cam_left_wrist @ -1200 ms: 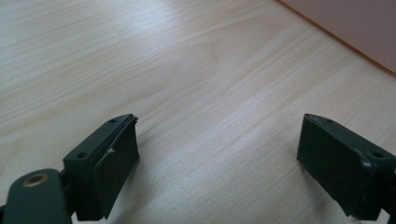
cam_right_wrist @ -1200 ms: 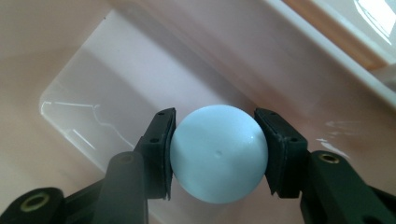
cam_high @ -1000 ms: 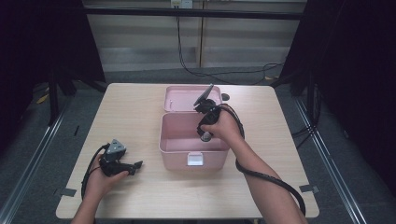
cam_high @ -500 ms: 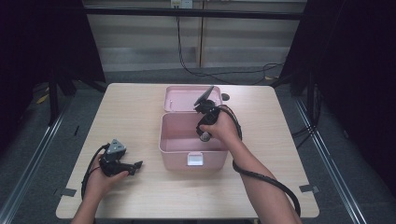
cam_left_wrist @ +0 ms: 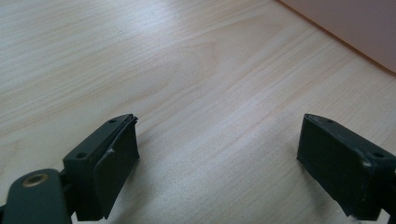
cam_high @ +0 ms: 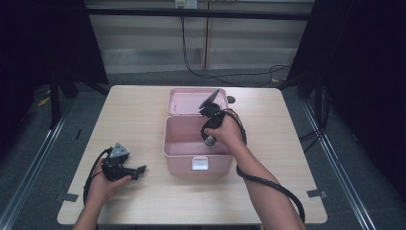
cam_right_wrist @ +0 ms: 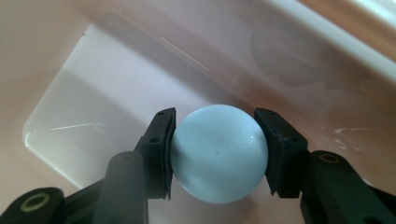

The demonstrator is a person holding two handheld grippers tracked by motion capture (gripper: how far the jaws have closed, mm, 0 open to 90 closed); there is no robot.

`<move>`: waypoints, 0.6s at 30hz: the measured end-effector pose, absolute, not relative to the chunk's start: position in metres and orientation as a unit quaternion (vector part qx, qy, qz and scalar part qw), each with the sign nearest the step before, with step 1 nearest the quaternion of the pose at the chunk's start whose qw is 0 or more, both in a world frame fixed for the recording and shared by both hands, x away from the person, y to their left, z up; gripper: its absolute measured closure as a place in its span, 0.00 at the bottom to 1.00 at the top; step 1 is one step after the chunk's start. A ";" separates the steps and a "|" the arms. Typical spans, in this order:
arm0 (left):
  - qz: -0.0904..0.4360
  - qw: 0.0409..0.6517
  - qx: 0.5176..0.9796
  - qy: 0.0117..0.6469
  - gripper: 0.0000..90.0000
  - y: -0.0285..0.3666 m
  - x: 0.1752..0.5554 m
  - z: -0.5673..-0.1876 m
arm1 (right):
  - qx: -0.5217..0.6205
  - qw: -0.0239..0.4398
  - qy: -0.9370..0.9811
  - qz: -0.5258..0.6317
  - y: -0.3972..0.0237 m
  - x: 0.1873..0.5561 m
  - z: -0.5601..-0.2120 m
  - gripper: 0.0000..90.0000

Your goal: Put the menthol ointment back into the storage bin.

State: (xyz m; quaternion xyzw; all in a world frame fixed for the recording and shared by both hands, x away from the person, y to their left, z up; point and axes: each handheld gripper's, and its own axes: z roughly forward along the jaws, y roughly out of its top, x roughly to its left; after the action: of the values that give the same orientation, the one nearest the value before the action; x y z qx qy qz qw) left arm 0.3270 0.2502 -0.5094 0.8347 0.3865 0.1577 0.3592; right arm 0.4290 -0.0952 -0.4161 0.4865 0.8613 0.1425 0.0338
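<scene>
1. High view: The right gripper (cam_high: 207, 139) points down into an open pink box (cam_high: 181, 152) that sits in the middle of the table (cam_high: 143, 115). The right hand (cam_high: 225, 132) is wrapped around the gripper, over the right side of the box. The pink lid (cam_high: 189, 100) lies flat on the table just behind the gripper, touching the back of the box. A white latch (cam_high: 200, 163) is on the front wall, on the near side of the gripper. A black cable (cam_high: 268, 182) runs along the forearm.

2. High view: The left gripper (cam_high: 139, 169) rests low on the table in the left hand (cam_high: 103, 184). It points toward the box, which is near its tips but apart from them. Its grey plate (cam_high: 118, 152) sits on top.

3. Left gripper view: The two black jaws stand far apart, so this gripper is open. Bare wood lies between them. A pink wall of the box (cam_left_wrist: 355, 25) shows ahead and to the right of the jaws.

4. Right gripper view: A pale blue ball (cam_right_wrist: 218, 153) sits right between the two black jaws. Both pads (cam_right_wrist: 164, 149) press on its sides, so the gripper is gripping the ball. The smooth floor of the box (cam_right_wrist: 107, 93) lies beyond the ball. Whether the ball touches the floor cannot be told.
</scene>
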 end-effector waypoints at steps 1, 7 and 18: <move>0.158 0.359 0.835 0.386 0.13 0.250 0.327 -0.509 | 0.488 0.033 0.861 0.142 -0.095 0.429 -0.416 0.56; 0.158 0.359 0.835 0.387 0.13 0.250 0.327 -0.509 | 0.494 0.034 0.857 0.142 -0.095 0.430 -0.417 0.56; 0.157 0.359 0.834 0.387 0.13 0.250 0.327 -0.509 | 0.501 0.037 0.853 0.143 -0.091 0.432 -0.418 0.56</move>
State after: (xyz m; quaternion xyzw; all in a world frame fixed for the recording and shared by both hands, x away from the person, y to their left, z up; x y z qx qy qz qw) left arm 0.3270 0.2502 -0.5094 0.8345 0.3868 0.1575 0.3595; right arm 0.4317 -0.0915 -0.4180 0.5007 0.8530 0.1426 0.0370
